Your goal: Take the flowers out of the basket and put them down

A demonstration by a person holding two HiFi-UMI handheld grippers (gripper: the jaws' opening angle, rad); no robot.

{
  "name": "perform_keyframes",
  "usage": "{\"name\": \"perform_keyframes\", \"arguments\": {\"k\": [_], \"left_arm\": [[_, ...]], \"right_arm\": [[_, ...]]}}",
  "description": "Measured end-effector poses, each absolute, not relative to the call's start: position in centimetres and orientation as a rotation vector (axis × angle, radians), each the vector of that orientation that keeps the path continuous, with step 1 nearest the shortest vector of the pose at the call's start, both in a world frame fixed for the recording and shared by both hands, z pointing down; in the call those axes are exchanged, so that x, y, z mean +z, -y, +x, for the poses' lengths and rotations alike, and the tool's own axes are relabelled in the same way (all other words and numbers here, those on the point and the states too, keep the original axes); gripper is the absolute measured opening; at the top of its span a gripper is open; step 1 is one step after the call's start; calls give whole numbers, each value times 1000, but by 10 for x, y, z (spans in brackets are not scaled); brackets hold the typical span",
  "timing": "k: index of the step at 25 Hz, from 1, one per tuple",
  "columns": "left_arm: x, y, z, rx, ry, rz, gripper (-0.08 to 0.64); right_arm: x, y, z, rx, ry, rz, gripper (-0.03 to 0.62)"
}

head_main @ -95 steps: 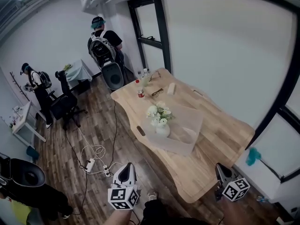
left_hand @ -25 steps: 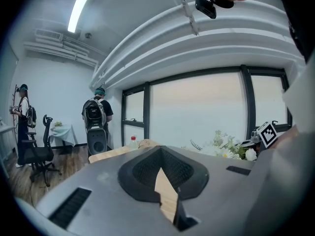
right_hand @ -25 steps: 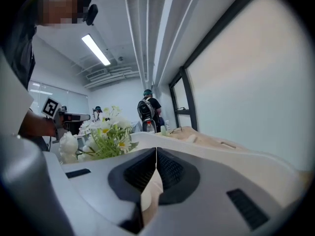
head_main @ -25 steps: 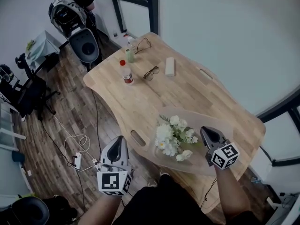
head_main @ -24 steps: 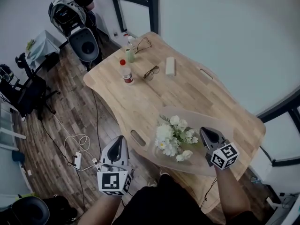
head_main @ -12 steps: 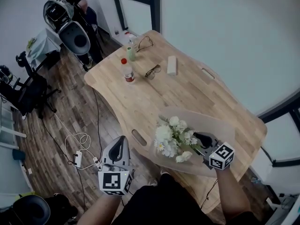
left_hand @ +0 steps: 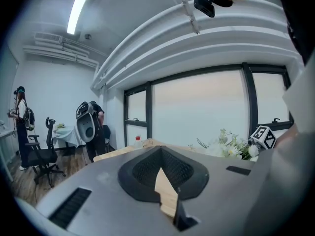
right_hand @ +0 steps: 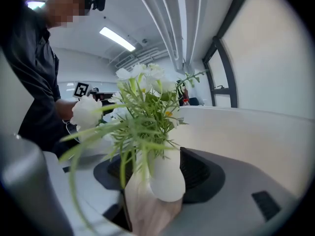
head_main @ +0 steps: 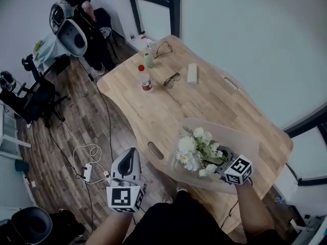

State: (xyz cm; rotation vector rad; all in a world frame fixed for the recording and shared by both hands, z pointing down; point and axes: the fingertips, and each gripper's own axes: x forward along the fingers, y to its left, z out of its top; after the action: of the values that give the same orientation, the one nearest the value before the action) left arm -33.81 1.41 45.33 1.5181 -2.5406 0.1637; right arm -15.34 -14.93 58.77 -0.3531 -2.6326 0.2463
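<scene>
Here the basket [head_main: 244,141] with flowers [head_main: 196,149] sits near the table's [head_main: 168,106] front edge.

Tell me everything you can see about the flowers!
The flowers are a small bunch of white blooms, one with a yellow middle, on thin green stems with spiky leaves. They stand upright in a little white vase inside the see-through basket on the wooden table. The right gripper reaches around the vase. Its jaws have just been opening and stand apart on either side of it.
</scene>
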Motion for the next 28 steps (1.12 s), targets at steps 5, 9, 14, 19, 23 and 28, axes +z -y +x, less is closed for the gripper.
{"name": "perform_keyframes", "arguments": {"k": [5,9,14,19,23,28], "left_arm": [[453,-21,-342,159,2559,1496,5],[451,-30,-346,162,2571,1477,3],[451,-40,-351,171,2585,1441,5],[452,-48,-353,180,2594,1407,5],[451,-55,-356,179,2606,1385,5],[456,-63,-358,181,2606,1351,5]], "right_arm": [[591,143,-166,199,2624,-399,287],[594,137,-174,164,2615,-427,290],[594,133,-185,167,2626,-450,290],[594,131,-195,163,2639,-470,290],[597,128,-201,164,2635,-480,288],[598,132,-205,188,2651,-459,270]]}}
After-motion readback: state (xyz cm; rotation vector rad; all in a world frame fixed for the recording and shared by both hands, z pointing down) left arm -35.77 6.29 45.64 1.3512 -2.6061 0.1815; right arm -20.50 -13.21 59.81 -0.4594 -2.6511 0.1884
